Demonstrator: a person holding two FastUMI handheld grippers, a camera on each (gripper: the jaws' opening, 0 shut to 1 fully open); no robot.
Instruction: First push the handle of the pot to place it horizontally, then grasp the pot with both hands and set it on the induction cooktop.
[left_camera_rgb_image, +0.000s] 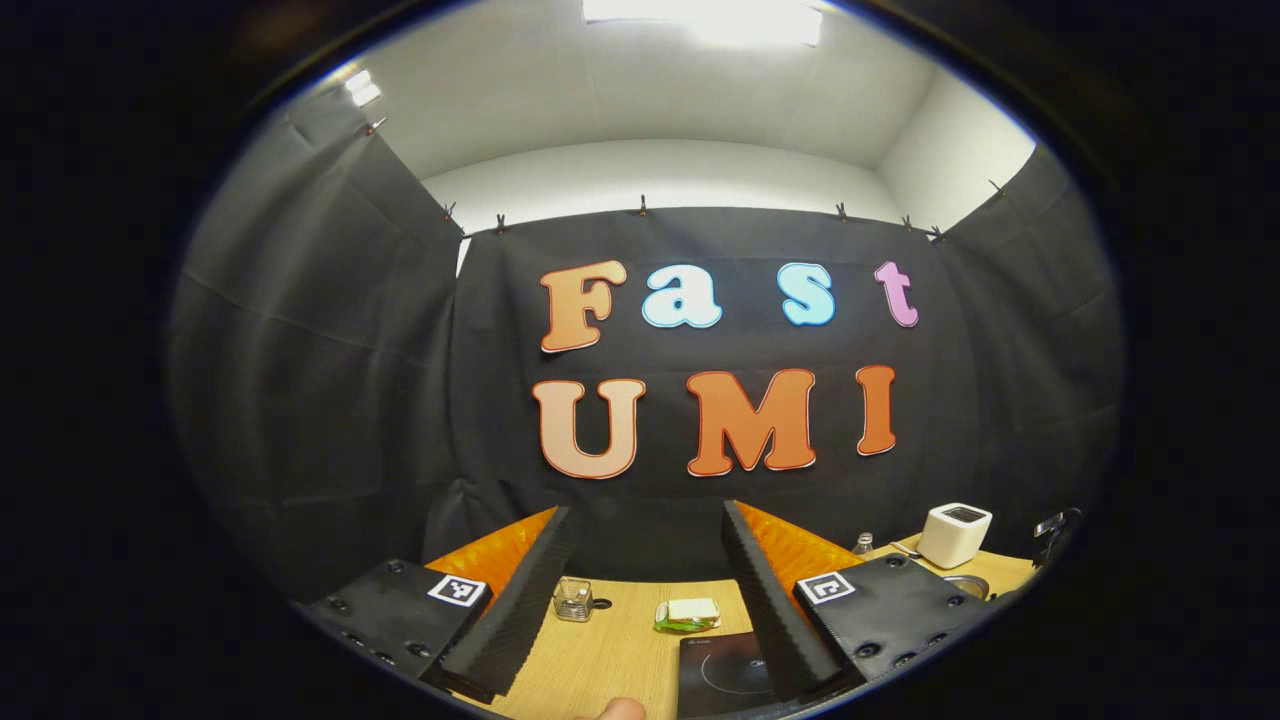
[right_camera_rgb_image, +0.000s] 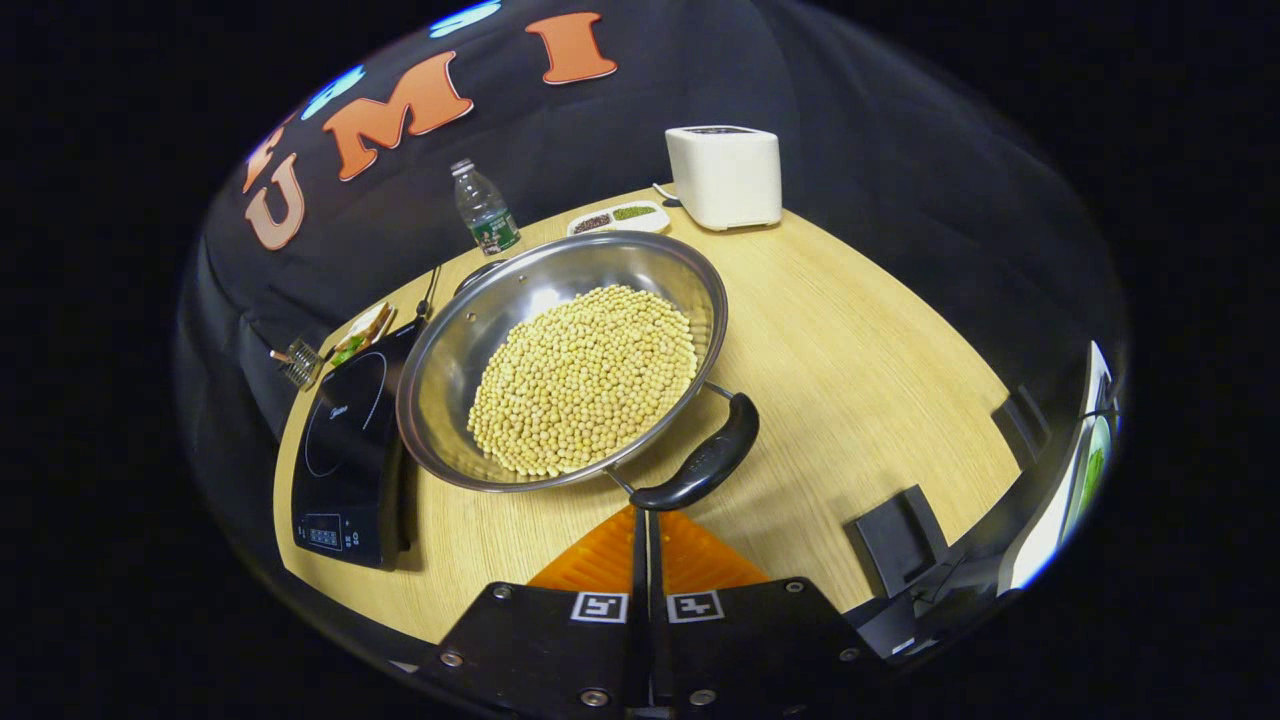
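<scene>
In the right gripper view a steel pot (right_camera_rgb_image: 455, 340) full of pale soybeans (right_camera_rgb_image: 585, 380) sits on the wooden table (right_camera_rgb_image: 860, 380). Its black side handle (right_camera_rgb_image: 700, 465) points toward me, and a second handle (right_camera_rgb_image: 480, 272) is on the far rim. My right gripper (right_camera_rgb_image: 640, 512) is shut, and its tips sit right at the near end of that handle. The black induction cooktop (right_camera_rgb_image: 350, 450) lies just left of the pot, which overlaps its edge. My left gripper (left_camera_rgb_image: 648, 510) is open and held up toward the cloth wall, above the cooktop (left_camera_rgb_image: 725, 675).
At the table's back stand a white toaster (right_camera_rgb_image: 725, 175), a water bottle (right_camera_rgb_image: 485, 210) and a small dish of beans (right_camera_rgb_image: 620, 217). A sandwich plate (right_camera_rgb_image: 365, 330) and a wire holder (right_camera_rgb_image: 298, 362) lie beyond the cooktop. Black blocks (right_camera_rgb_image: 895, 525) sit front right.
</scene>
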